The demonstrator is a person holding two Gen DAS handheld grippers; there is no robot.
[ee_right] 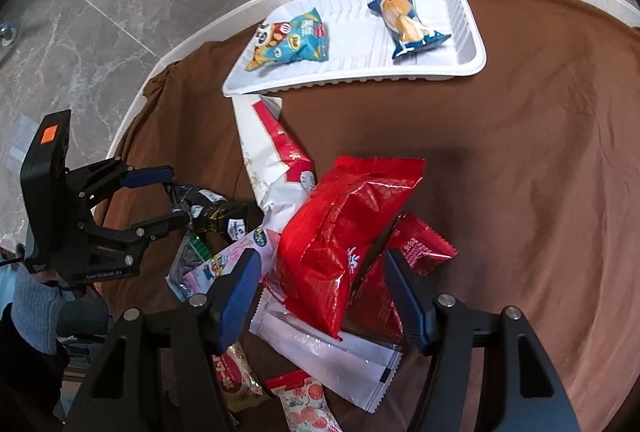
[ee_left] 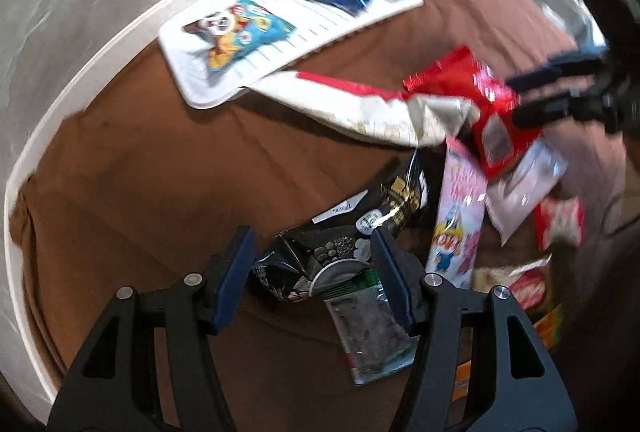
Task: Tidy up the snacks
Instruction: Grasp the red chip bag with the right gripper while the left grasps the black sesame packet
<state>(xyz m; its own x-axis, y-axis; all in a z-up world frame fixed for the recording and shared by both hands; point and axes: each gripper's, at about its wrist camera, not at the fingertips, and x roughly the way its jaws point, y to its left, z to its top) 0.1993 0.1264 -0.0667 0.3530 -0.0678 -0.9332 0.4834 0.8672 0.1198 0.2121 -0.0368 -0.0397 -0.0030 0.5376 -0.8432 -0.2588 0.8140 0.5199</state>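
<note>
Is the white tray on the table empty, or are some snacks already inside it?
Not empty. The white tray holds two snacks: a light blue packet at one end and a dark blue packet at the other.

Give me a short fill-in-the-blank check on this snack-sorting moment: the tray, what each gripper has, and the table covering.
1. The white tray holds ___ snack packets.
2. The packet clamped in the left gripper is ___ in colour.
3. The big bag between the fingers of the right gripper is ___ in colour.
4. The cloth under the snacks is ___ in colour.

Missing words: two; black; red; brown
</note>
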